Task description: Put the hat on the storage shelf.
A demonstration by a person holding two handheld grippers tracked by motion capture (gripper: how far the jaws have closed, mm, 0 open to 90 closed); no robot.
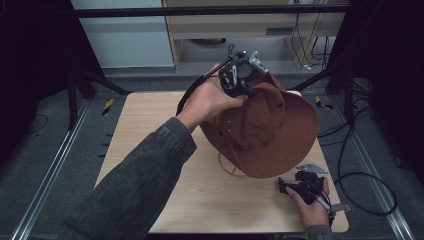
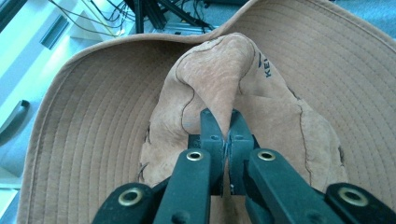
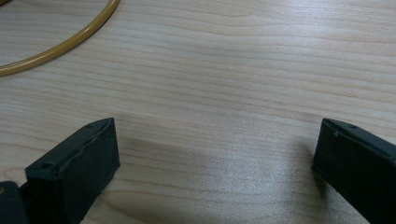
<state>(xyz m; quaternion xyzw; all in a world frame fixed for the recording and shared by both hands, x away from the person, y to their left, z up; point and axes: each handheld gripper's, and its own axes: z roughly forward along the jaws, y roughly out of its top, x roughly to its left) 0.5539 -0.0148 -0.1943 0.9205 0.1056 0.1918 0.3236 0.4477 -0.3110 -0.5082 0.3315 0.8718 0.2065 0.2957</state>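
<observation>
1. The fingers (image 2: 212, 126) of the left gripper (image 2: 226, 135) are clenching a fold of the hat's (image 2: 219, 79) crown, with the soft tan cloth squeezed tight between the two black jaws
2. The left gripper (image 1: 239, 75) is being held up at the far edge of the table (image 1: 150, 150), and the person's left hand (image 1: 207, 102) is wrapping around its body with a grey sleeve (image 1: 145, 175) trailing back toward the near side
3. The hat (image 1: 265, 127) is hanging from that grip over the middle and right part of the table, its wide rust-brown brim drooping downward and facing the near right corner
4. A thin yellowish cord (image 1: 227, 167) is looping out from under the brim and lying on the wood
5. In the right gripper view the same cord (image 3: 60, 44) is curving across the upper left corner of the tabletop (image 3: 233, 70)
6. The right gripper (image 3: 215, 158) is resting low over bare wood with its jaws spread wide apart and nothing between them
7. From above, the right gripper (image 1: 300, 185) is sitting near the front right corner, just beside the brim's lower edge, with the person's right hand (image 1: 312, 202) holding it
</observation>
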